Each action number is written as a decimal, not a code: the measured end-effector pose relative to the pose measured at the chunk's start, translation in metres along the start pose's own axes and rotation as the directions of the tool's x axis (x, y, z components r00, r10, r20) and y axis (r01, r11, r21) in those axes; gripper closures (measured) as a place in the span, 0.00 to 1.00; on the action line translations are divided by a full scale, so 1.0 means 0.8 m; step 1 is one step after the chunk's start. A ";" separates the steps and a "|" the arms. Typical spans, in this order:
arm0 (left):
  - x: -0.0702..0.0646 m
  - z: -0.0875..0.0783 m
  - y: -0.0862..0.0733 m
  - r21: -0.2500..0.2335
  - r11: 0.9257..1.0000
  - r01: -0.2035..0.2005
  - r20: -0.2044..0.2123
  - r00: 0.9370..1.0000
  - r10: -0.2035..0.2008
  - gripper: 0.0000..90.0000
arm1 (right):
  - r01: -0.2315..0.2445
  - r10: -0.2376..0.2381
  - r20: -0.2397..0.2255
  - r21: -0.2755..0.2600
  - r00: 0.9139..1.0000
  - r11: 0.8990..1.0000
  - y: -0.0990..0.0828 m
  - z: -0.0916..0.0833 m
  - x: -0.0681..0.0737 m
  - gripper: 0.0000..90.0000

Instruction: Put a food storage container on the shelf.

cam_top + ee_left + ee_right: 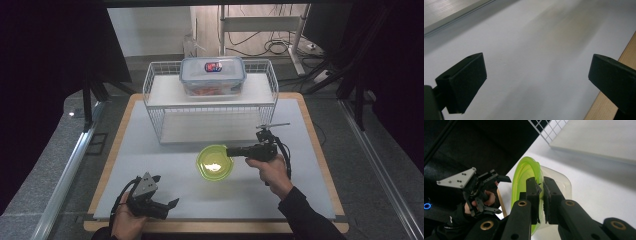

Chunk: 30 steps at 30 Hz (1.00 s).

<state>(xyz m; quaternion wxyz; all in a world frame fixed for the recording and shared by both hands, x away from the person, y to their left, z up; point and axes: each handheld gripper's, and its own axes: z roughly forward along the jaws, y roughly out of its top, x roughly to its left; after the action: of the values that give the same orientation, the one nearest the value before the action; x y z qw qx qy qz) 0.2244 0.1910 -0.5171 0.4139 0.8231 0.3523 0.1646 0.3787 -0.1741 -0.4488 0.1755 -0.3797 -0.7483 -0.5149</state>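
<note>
A yellow-green bowl sits over the middle of the grey mat, just in front of the wire rack. My right gripper reaches in from the right and is shut on the bowl's right rim. In the right gripper view the two pads pinch the green rim, and a translucent outer wall shows behind it. My left gripper is held low at the front left of the table with its jaws wide open. In the left gripper view, bare mat lies between the jaws of that gripper.
A white wire rack stands at the back of the mat. On its top shelf is a clear lidded box with orange contents. The mat lies on a wooden board. Dark curtains flank both sides.
</note>
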 end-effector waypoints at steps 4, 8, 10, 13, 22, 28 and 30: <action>0.000 0.000 0.000 -0.001 1.000 0.002 0.000 1.000 -0.002 0.02 | 0.002 -0.002 -0.005 -0.023 1.000 1.000 0.006 -0.007 0.003 0.94; 0.001 0.000 0.000 -0.004 1.000 0.004 -0.001 1.000 -0.004 0.02 | 0.000 -0.001 -0.014 -0.045 1.000 0.999 0.013 -0.015 0.008 0.94; 0.001 0.000 0.000 -0.003 1.000 0.004 -0.001 1.000 -0.004 0.02 | 0.004 -0.005 -0.018 -0.060 1.000 0.998 0.017 -0.019 0.010 0.94; 0.001 0.000 0.000 -0.005 1.000 0.005 -0.002 1.000 -0.005 0.02 | 0.013 -0.014 -0.023 -0.079 1.000 0.997 0.025 -0.025 0.016 0.94; 0.001 0.000 0.000 -0.006 1.000 0.004 -0.003 1.000 -0.004 0.02 | 0.032 -0.037 -0.046 -0.118 0.998 0.993 0.049 -0.039 0.036 0.94; 0.001 -0.001 0.000 -0.003 1.000 0.003 -0.003 1.000 -0.003 0.02 | 0.044 -0.053 -0.052 -0.150 0.997 0.988 0.067 -0.050 0.049 0.94; 0.001 -0.001 0.000 -0.004 1.000 0.002 -0.003 1.000 -0.002 0.02 | 0.044 -0.054 -0.054 -0.164 0.997 0.985 0.075 -0.054 0.052 0.94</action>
<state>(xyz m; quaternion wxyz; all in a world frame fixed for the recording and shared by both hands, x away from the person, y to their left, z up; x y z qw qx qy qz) 0.2247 0.1919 -0.5170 0.4151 0.8217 0.3533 0.1664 0.3907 -0.1860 -0.3659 0.1530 -0.3589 -0.7074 -0.5894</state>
